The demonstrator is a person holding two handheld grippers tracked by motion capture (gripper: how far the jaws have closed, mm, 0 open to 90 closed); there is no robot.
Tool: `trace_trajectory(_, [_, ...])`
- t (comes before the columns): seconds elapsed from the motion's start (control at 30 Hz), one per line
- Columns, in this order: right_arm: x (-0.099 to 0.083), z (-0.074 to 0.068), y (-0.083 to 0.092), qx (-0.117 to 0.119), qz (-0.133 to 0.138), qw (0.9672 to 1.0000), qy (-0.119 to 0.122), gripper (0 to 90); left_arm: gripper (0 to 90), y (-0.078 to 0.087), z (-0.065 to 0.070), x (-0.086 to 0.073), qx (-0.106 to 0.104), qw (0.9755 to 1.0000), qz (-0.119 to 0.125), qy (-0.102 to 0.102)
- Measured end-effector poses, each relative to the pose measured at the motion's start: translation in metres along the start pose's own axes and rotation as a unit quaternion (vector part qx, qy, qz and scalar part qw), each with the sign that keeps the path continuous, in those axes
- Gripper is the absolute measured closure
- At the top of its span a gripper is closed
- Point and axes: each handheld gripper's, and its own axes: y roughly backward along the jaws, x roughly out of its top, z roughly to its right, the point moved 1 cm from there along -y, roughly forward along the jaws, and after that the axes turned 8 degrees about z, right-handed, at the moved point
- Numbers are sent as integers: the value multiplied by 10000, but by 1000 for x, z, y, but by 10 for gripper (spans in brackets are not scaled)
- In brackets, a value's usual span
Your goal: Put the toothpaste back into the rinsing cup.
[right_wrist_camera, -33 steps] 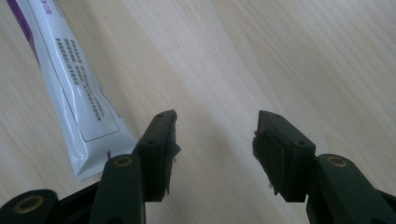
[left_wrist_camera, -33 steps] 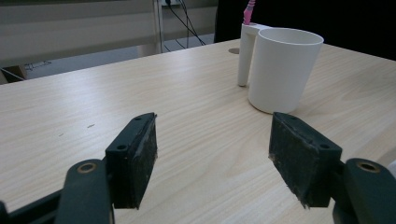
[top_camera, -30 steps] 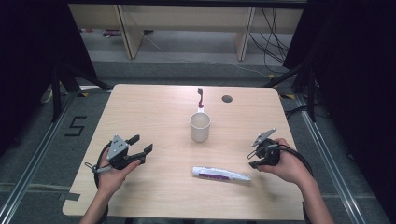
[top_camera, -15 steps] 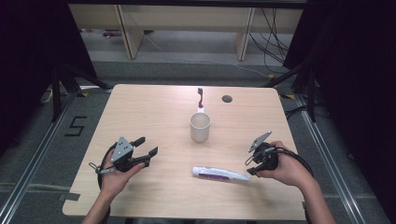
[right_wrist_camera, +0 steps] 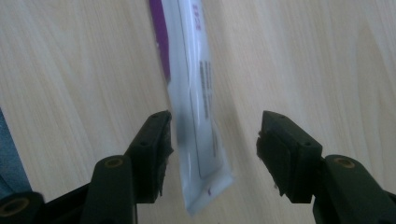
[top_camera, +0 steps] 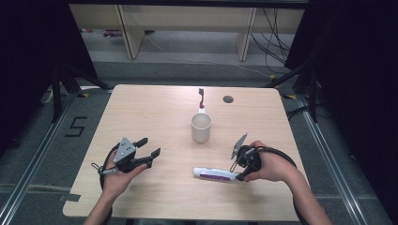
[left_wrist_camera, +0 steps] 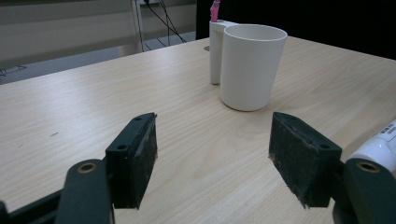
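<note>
Toothpaste tube [top_camera: 217, 175]: lies flat on table [top_camera: 155, 108], crimped end between our right gripper [right_wrist_camera: 212, 149] jaws, which have just been opening, unpressed, for pickup. Left gripper [top_camera: 149, 152]: wide, empty, facing cup [left_wrist_camera: 251, 65].

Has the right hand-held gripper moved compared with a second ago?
Yes. The right hand-held gripper has slid left across the table, closing on the crimped end of the toothpaste tube; its jaws have just been opening and now straddle that end.

- Table [top_camera: 155, 112] evenly lit from above; surroundings at three and nine o'clock are black.
- Toothpaste tube [right_wrist_camera: 191, 93] is blurred, its shadow soft.
</note>
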Motion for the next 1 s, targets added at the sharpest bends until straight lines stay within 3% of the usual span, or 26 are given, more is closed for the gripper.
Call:
trace_trajectory(0.1, [13, -2, -5, 27, -88, 9999, 146, 446, 322, -1, 0, -2, -29, 10000, 9, 23])
trace_trajectory(0.13, [16, -4, -6, -2, -166, 9998, 76, 446, 321, -1, 0, -2, -13, 10000, -29, 11])
trace_trajectory(0.2, [23, -3, -10, 110, -159, 9994, 304, 447, 321, -1, 1, -3, -28, 10000, -28, 17])
trace_trajectory(0.3, [31, -4, -16, 102, -267, 9990, 333, 451, 321, -1, 1, -3, -32, 10000, -20, 17])
trace_trajectory(0.4, [36, -2, -22, 176, -275, 9979, 565, 453, 321, -1, 1, -3, -41, 10000, 0, 13])
trace_trajectory(0.43, [36, -4, -23, 183, -321, 9984, 436, 453, 321, -1, 1, -3, -43, 10000, -7, 12])
trace_trajectory(0.53, [39, -5, -28, 234, -364, 9969, 653, 455, 321, -1, 1, -3, -43, 10000, -19, 12])
trace_trajectory(0.6, [40, -8, -29, 223, -468, 9974, 497, 456, 321, -1, 2, -4, -44, 10000, -42, 14])
trace_trajectory(0.8, [45, -7, -36, 315, -581, 9950, 744, 460, 320, -2, 2, -4, -74, 10000, -29, 15])
trace_trajectory(0.83, [45, -8, -37, 282, -562, 9956, 694, 461, 320, -2, 2, -4, -66, 10000, -36, 17])
trace_trajectory(0.87, [46, -7, -38, 301, -586, 9944, 822, 463, 320, -2, 2, -4, -62, 10000, -41, 19])
trace_trajectory(0.9, [46, -9, -38, 263, -655, 9954, 649, 463, 320, -2, 2, -4, -57, 10000, -49, 14])
trace_trajectory(0.93, [46, -8, -40, 313, -592, 9948, 766, 464, 320, -1, 2, -4, -57, 10000, -52, 9])
trace_trajectory(1.0, [47, -9, -40, 268, -667, 9949, 705, 464, 320, -2, 2, -4, -82, 10000, -20, 17])
